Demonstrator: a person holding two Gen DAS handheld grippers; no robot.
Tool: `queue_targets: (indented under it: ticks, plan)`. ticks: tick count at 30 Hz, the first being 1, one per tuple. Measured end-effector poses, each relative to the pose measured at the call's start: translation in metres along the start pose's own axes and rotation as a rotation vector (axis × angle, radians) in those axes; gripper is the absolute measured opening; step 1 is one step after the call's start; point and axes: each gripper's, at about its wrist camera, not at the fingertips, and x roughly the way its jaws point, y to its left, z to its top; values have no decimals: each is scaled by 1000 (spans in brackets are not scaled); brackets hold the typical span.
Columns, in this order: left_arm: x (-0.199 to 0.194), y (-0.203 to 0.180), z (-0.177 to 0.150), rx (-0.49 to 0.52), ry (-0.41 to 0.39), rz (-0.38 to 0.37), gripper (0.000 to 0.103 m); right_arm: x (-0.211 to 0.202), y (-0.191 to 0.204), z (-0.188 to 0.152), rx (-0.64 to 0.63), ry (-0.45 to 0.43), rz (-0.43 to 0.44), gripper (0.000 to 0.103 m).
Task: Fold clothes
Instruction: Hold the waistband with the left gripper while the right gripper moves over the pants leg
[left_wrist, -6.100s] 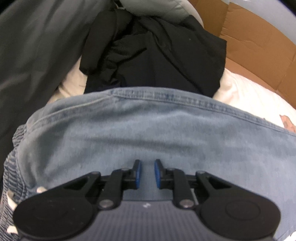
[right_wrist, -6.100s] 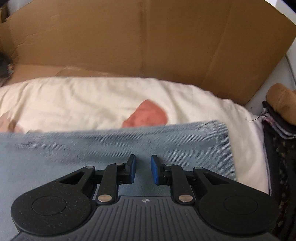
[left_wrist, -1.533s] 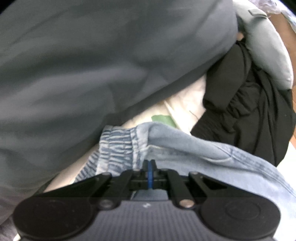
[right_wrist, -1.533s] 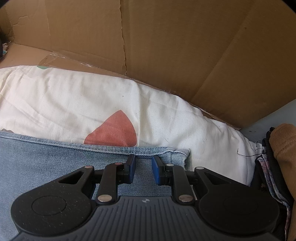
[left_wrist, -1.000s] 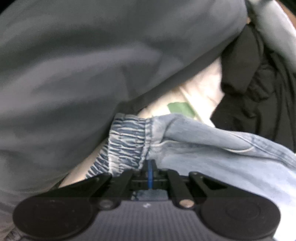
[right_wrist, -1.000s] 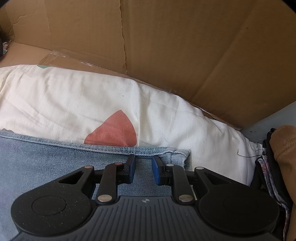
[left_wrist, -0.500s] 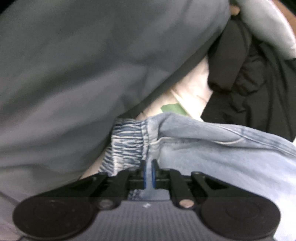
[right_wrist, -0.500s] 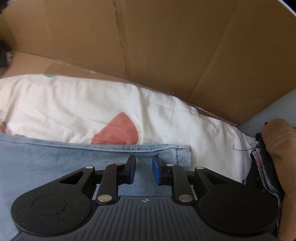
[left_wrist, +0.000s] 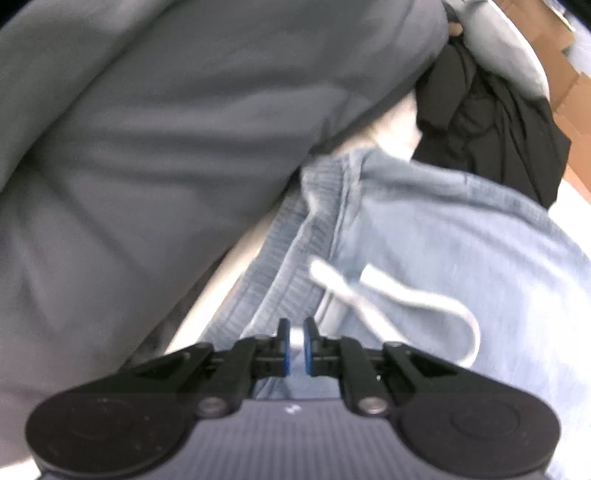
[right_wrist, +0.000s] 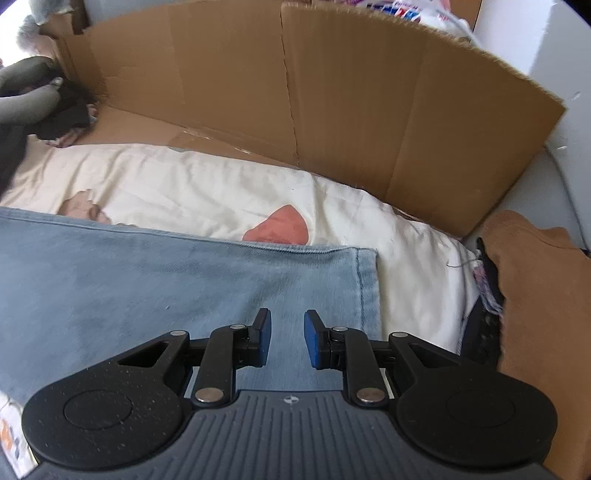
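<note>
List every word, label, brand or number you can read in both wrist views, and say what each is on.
None can be read.
Printed packaging behind the cardboard: red and blue marks, too small and cut off.
Small emblem on the right gripper body: a symbol, not text.
Small emblem on the left gripper body: blurred.
Jeans: no visible label.

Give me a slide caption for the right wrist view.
Open right gripper poised over the hem end of the jeans spread on a cream sheet, cardboard behind.
</note>
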Motion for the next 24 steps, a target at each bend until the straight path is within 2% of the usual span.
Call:
queue_targets:
  ticks: [6, 9, 13, 19, 22, 24]
  plan:
    - [-12, 26, -44, -50, 39, -20, 9, -27, -6, -13, 20, -19, 8, 26]
    - [-12, 35, -59, -92, 54, -43, 9, -39, -5, -20, 40, -28, 13, 26]
    - [-7, 39, -70, -99, 76, -45, 9, -51, 2, -33, 69, -39, 26, 26]
    - [18, 50, -77, -106, 117, 6, 3, -66, 22, -56, 101, -47, 52, 26]
    - [28, 58, -79, -139, 129, 6, 3, -75, 33, -71, 111, -39, 65, 26]
    - [35, 60, -81, -133, 132, 43, 3, -79, 37, -83, 126, -21, 66, 26]
